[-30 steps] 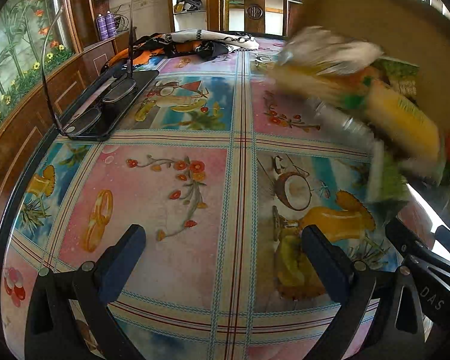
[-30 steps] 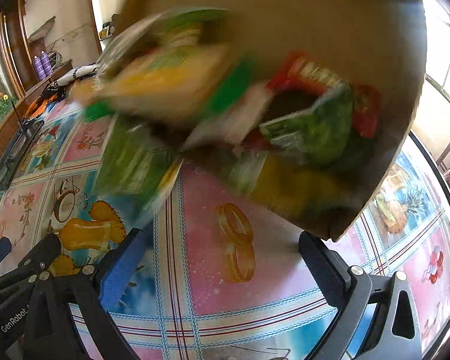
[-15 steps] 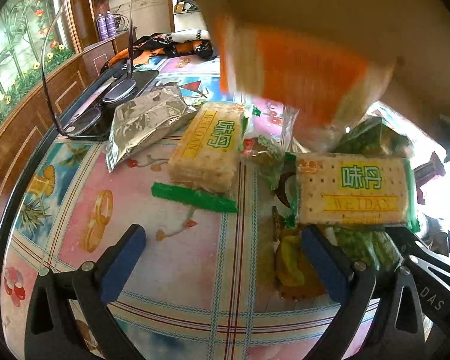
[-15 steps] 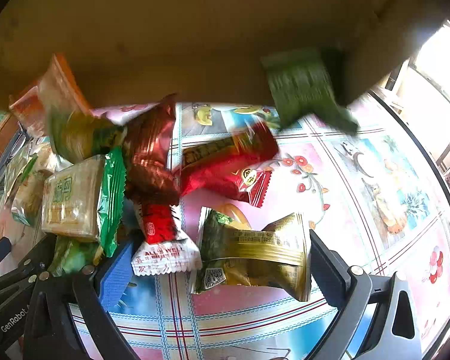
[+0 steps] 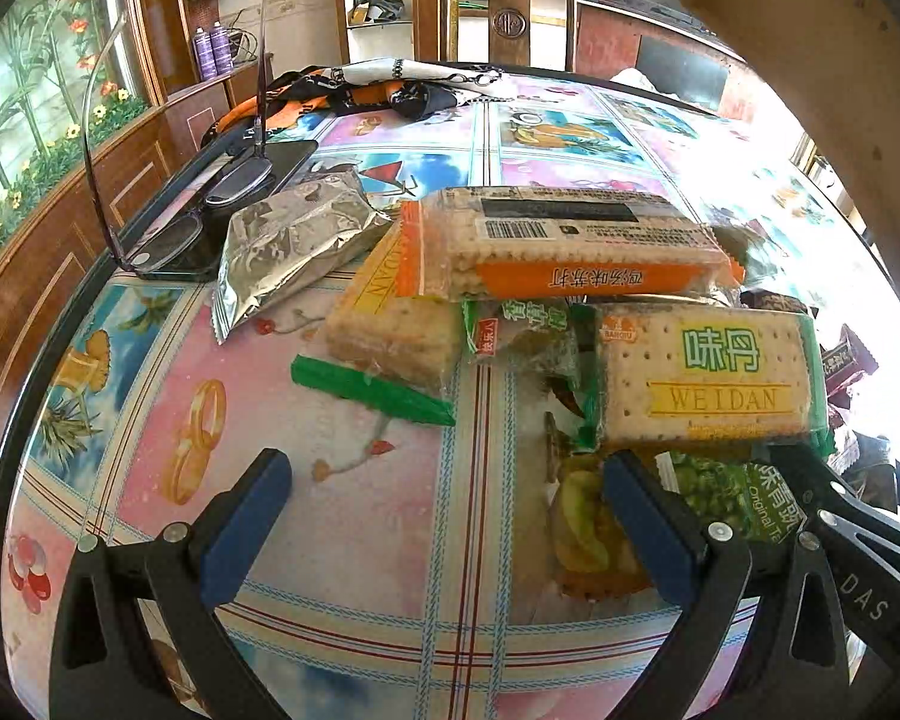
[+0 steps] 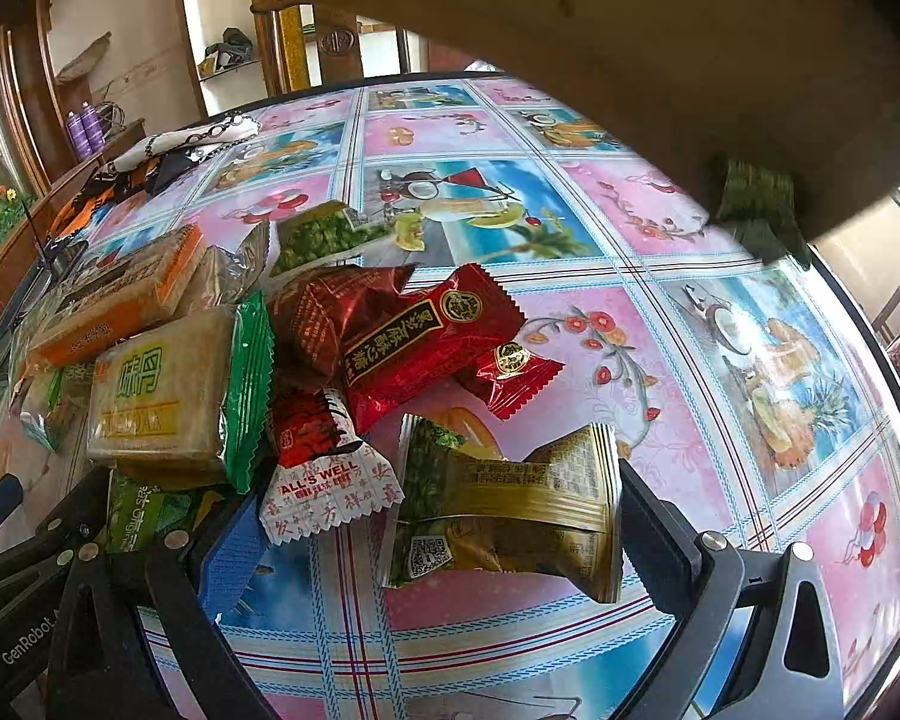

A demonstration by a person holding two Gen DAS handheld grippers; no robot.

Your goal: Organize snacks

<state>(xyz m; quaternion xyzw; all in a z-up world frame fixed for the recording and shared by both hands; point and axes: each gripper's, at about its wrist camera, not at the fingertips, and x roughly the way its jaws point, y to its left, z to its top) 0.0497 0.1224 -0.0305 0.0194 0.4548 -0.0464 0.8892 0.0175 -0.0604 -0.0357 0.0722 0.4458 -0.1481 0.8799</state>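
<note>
both grippers — left gripper [image 5: 444,516] and right gripper [image 6: 444,531] — gape wide, holding nothing, over snack packets [image 6: 390,348] heaped on the patterned table [image 6: 660,396] — a gold packet [image 6: 510,510] nearest.

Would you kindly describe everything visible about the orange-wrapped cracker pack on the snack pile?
The orange-wrapped cracker pack is a long clear-film sleeve with orange ends and an orange strip of Chinese print, pale crackers showing through. A white barcode label faces up. It lies flat on top of the pile, resting across a green Weidan cracker pack beneath it. Neither pair of tongs touches it.
</note>
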